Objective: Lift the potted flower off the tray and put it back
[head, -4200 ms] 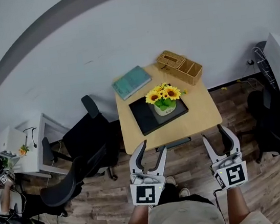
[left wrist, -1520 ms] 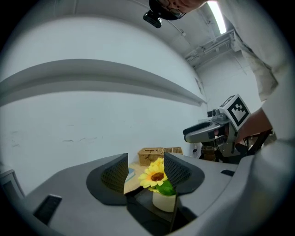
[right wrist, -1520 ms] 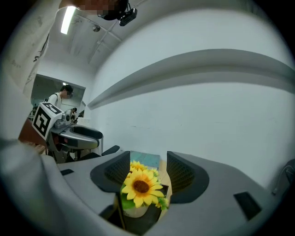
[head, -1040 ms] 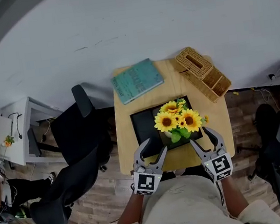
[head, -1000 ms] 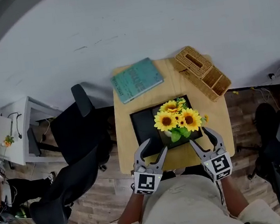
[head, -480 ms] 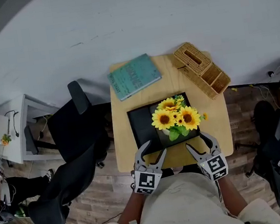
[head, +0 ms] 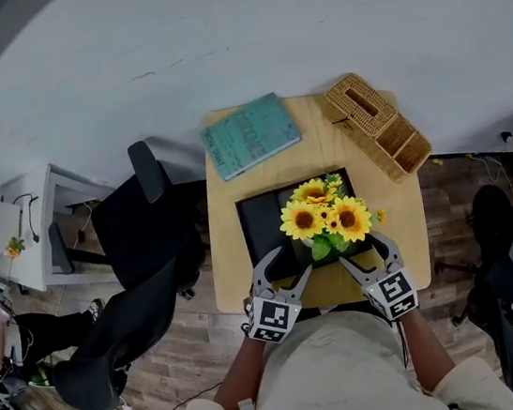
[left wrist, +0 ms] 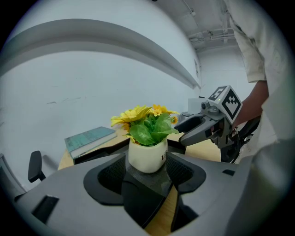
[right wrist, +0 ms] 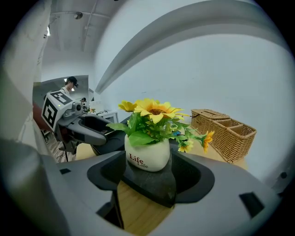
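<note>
The potted flower [head: 323,223], yellow sunflowers in a white pot [left wrist: 147,156], stands on the black tray [head: 260,227] on a small wooden table [head: 234,283]. Both grippers sit at the tray's near edge. My left gripper [head: 286,264] is left of the pot and my right gripper [head: 365,252] right of it. Both have just been opening their jaws. In the left gripper view the pot stands just beyond my left gripper [left wrist: 147,172], untouched. The right gripper view shows the same for the pot [right wrist: 147,156] and my right gripper [right wrist: 150,177]. Only a tray corner lies between each pair of jaws.
A teal book [head: 249,134] lies at the table's far left and a wicker basket [head: 378,125] at its far right. Black office chairs [head: 142,263] stand left of the table. A person [right wrist: 70,83] is in the background of the right gripper view.
Both grippers have sunk and come closer to the tray's near edge, on either side of the pot. Their jaws stand a little wider. The pot has not moved.
</note>
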`<state>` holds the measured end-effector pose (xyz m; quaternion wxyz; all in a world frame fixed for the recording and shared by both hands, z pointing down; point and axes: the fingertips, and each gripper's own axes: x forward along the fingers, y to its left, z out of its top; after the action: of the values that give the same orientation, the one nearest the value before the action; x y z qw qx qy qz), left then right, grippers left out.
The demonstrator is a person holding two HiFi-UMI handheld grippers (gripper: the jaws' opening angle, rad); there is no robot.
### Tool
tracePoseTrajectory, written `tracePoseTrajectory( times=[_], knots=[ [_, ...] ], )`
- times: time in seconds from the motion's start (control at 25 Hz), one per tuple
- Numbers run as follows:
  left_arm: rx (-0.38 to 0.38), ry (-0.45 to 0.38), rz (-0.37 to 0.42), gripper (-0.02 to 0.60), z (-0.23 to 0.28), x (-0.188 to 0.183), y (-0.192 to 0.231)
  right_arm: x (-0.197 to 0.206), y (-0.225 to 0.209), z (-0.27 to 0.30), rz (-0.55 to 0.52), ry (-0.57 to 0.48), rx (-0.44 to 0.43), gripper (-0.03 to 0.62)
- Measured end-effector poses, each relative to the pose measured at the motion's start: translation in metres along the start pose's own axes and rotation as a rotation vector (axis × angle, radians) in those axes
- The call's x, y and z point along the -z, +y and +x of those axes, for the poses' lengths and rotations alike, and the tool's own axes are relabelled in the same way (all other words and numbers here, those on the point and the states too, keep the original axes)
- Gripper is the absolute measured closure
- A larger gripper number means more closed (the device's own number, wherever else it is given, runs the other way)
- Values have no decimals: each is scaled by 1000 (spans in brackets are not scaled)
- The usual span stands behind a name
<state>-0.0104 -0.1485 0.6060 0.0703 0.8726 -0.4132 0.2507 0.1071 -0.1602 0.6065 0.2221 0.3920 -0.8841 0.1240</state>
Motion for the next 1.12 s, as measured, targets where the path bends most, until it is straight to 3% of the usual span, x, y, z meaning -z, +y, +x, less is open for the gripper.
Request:
tracePoseTrajectory(
  times=[0.36,0.88,1.12],
  knots=[
    [28,57,-34,302,34,5,2,-1,-9,31,-90,60,-125,243],
    [43,78,-43,302,54,3,-1,-3,-6,53,-145,63,-285,239],
    [29,69,-27,302,58,1,-3,-3,-6,54,-142,50,-273,240]
  ],
)
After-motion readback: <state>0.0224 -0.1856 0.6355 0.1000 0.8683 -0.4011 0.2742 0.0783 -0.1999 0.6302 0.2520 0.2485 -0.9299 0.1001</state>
